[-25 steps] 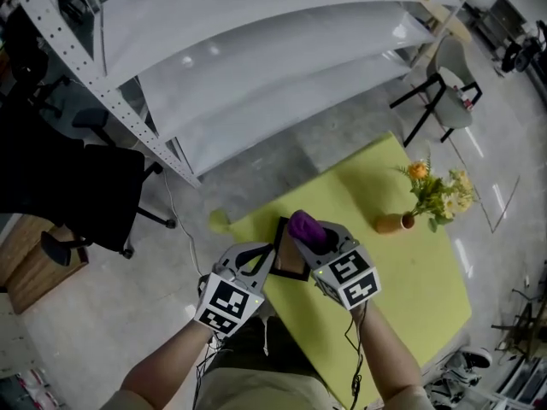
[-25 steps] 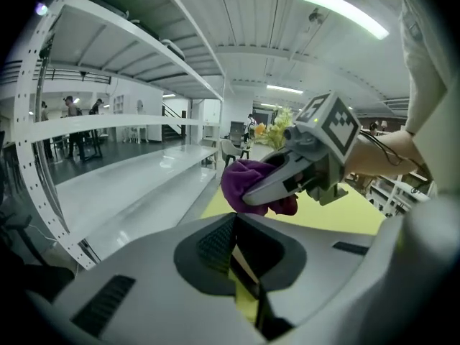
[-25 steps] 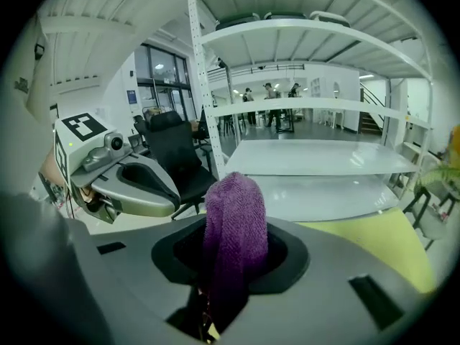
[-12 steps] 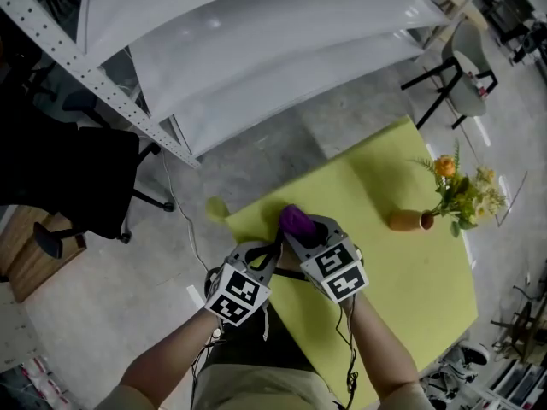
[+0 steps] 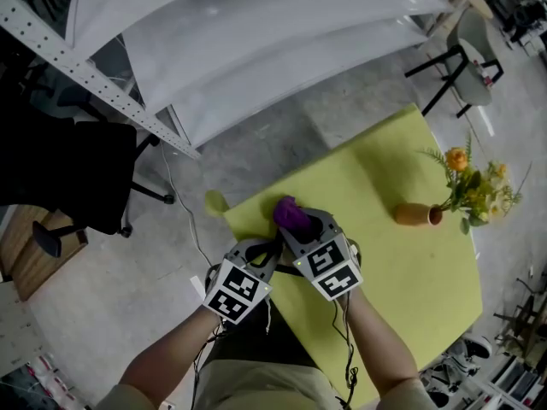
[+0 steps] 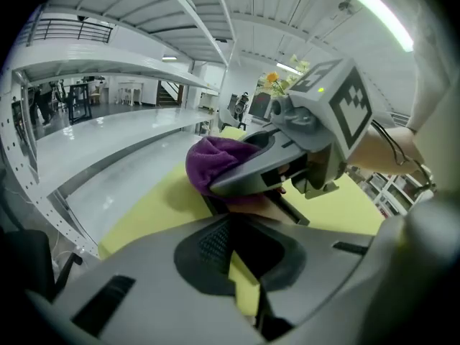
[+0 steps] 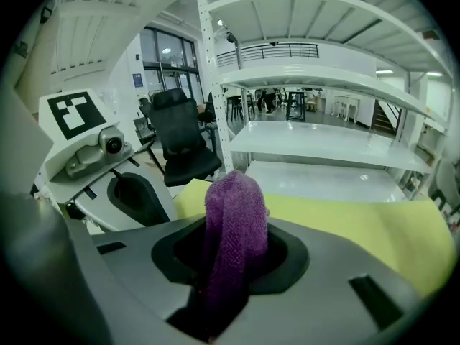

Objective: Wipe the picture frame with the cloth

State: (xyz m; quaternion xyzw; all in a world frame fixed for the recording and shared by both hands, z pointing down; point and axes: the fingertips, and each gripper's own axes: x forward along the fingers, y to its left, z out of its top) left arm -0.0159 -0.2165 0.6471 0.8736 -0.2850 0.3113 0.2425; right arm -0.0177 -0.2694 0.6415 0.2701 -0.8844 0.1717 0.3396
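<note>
Left gripper: Your left gripper point(image 6: 237, 244) has its fingers drawn narrow, pinched on the dark lower edge of the picture frame point(image 6: 269, 205).

Right gripper: Your right gripper point(image 7: 228, 257) has its fingers closed on the purple cloth point(image 7: 233, 225). A bunched wad of it stands up out of the tips.

Picture frame: It sits tilted between your two grippers over the near left corner of the desk point(image 5: 385, 263). Its brownish face and dark border show in the left gripper view. From the head view it is almost wholly hidden under the grippers. Whether its far edge rests on the desk cannot be told.

Cloth: In the left gripper view the wad lies against the frame's upper edge, with the right gripper's fingers just behind it. In the head view it shows as a purple lump at the tip of the right gripper.

Desk: It is yellow-green and set at an angle to you. Your forearms reach in from its near edge.

Vase: A brown vase point(image 5: 414, 214) with orange and yellow flowers point(image 5: 474, 182) sits on the desk's right side, well apart from the grippers.

Surroundings: A white shelving rack point(image 5: 256, 41) stands beyond the desk. A black office chair point(image 5: 60, 169) stands on the floor point(image 5: 111, 314) to your left.
</note>
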